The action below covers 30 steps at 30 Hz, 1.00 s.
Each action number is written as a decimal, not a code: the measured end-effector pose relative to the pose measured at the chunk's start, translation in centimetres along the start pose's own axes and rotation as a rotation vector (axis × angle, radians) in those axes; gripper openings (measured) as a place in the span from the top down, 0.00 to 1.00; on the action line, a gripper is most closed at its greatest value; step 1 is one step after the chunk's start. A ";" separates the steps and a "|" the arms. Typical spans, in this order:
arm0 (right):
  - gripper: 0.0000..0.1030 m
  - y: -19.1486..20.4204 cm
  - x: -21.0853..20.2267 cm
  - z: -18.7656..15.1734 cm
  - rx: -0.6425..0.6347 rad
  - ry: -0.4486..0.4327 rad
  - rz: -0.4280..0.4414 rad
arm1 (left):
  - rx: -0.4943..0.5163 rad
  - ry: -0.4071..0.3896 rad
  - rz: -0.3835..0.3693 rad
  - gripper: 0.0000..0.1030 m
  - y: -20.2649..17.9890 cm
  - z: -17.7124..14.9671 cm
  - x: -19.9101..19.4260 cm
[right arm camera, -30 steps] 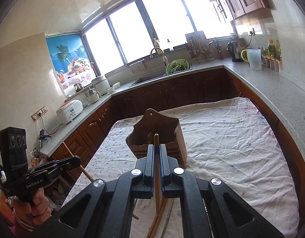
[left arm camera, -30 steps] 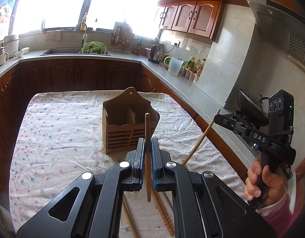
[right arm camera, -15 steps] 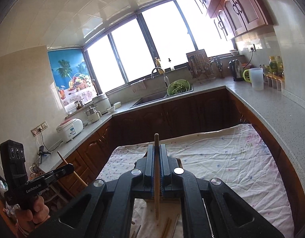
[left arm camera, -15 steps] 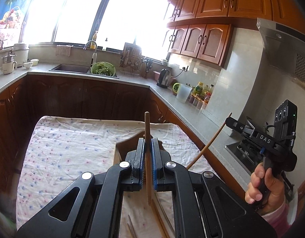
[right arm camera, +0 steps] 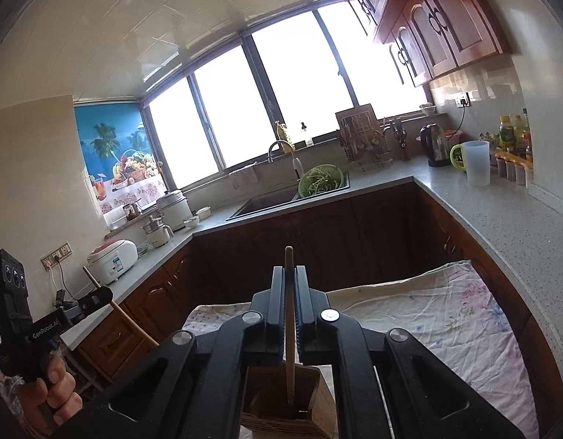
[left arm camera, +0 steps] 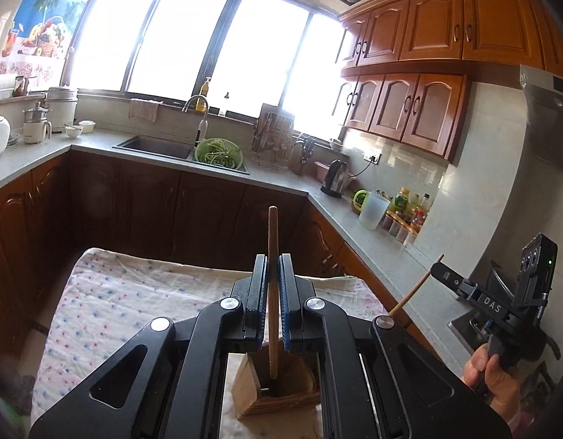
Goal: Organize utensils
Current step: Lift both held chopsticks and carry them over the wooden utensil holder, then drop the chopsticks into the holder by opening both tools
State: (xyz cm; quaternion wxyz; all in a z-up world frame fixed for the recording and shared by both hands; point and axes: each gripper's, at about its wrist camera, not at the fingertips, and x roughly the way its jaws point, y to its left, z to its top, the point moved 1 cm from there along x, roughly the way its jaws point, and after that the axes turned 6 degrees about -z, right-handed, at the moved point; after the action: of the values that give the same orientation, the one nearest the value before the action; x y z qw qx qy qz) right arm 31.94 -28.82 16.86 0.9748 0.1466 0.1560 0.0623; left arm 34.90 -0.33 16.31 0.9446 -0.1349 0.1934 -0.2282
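My left gripper (left arm camera: 273, 259) is shut on a wooden chopstick (left arm camera: 272, 234) held nearly upright, its lower tip hanging over the wooden utensil holder (left arm camera: 278, 391) seen under the jaws. My right gripper (right arm camera: 289, 269) is likewise shut on a second wooden chopstick (right arm camera: 289, 329), whose lower end reaches down into the same wooden holder (right arm camera: 281, 413). In the left wrist view the right gripper (left arm camera: 437, 269) appears at the right edge, held by a hand, with its chopstick (left arm camera: 415, 289) slanting down. In the right wrist view the left gripper (right arm camera: 104, 292) shows at the left edge with its chopstick (right arm camera: 124, 314).
A dotted cloth (left arm camera: 109, 303) covers the table under the holder. Dark wooden cabinets and a grey counter (left arm camera: 267, 177) run around it, with a sink, a green colander (left arm camera: 218, 152), a kettle (left arm camera: 334, 178) and a jug (right arm camera: 477, 162). A range hood (left arm camera: 548, 124) hangs at the right.
Both grippers have risen and moved forward over the table with their chopsticks; the holder, earlier ahead of the jaws, now lies below them, and more of the windows and ceiling shows.
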 end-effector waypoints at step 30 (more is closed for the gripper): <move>0.84 -3.7 5.4 -6.6 0.123 0.073 -0.010 | -0.092 0.115 0.067 0.71 2.8 -7.3 7.4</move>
State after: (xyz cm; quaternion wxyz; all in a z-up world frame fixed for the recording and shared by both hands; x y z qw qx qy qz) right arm 35.14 -29.67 8.21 0.9579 0.2032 0.1957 0.0529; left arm 38.94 -2.70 6.60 0.9318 -0.1583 0.2622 -0.1948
